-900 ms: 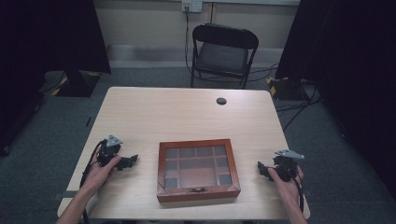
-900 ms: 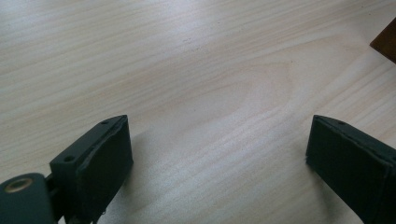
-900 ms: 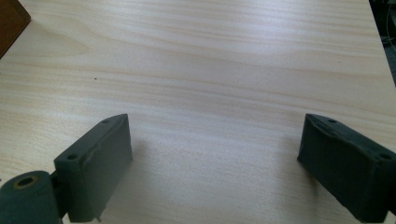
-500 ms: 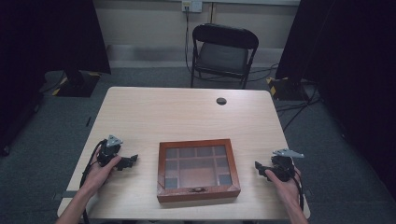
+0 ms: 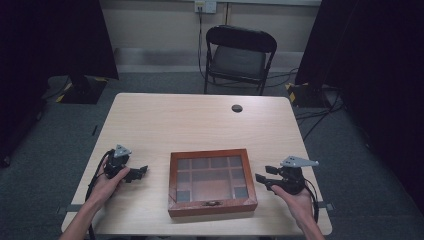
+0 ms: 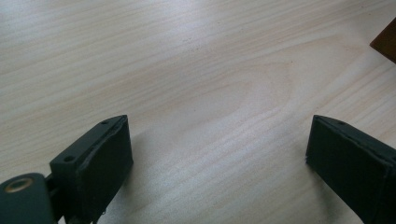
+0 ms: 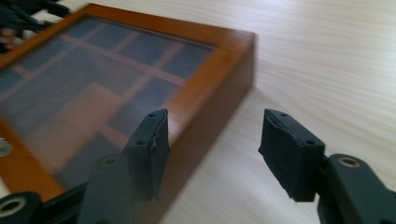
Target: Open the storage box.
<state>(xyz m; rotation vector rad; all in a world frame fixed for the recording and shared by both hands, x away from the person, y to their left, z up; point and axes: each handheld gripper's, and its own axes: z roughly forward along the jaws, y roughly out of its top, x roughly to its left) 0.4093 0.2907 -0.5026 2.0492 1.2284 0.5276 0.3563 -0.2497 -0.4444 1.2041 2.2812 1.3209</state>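
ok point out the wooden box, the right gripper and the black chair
wooden box [image 5: 212, 205], high view, front frame edge
right gripper [image 5: 260, 178], high view, between its jaw tips
black chair [image 5: 236, 61], high view, seat

Reddish-brown wooden box [image 5: 212, 182] with tinted glass lid, darker compartments beneath, small brass-coloured clasp at the front. Pale beige table [image 5: 190, 125] with light wood grain. Black grippers, left [image 5: 140, 172] and right [image 5: 261, 175], each topped by a grey plate. Black chair [image 5: 237, 55].
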